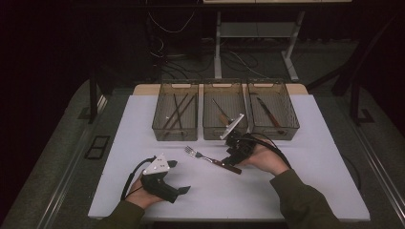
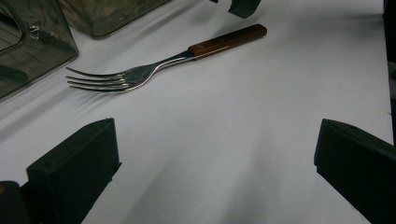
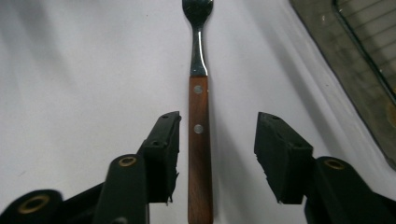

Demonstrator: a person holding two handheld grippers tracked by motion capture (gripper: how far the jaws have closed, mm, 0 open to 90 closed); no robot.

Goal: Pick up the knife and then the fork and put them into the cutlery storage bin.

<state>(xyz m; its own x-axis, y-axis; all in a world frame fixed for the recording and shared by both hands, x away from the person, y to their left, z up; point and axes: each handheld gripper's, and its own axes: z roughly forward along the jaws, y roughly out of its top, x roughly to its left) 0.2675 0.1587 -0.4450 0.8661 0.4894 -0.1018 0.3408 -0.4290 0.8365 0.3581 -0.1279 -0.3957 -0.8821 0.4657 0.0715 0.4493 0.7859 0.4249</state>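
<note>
Right gripper (image 3: 217, 154) straddles the fork (image 3: 199, 116) handle, jaws part-open, handle between them; left pad looks almost at the wood, right pad clearly apart, so no grip yet. In the high view the right gripper (image 1: 232, 160) sits center frame, just below the middle bin (image 1: 224, 131), over the handle end of the fork (image 1: 210, 159). Left gripper (image 1: 176, 177) rests lower left on the white table (image 1: 305, 191), jaws wide, nothing between them; its own view looks across at the fork (image 2: 159, 67) in the upper half of the frame.

Step, as I read it: pre-grasp on the fork, closing not done. Next move likely calls for squeezing shut on the wooden handle, centering first since it sits nearer the left pad, then lifting toward one of the three clear bins. Middle bin looks the likely target, but its contents are too dim to be sure.

Fork: steel tines and neck, reddish-brown wooden handle with two rivets, lying flat on the table, tines pointing to frame left in the high view, handle toward the right hand. Left bin (image 1: 175, 112) holds long thin dark sticks, right bin (image 1: 273, 112) a knife-like piece.
</note>
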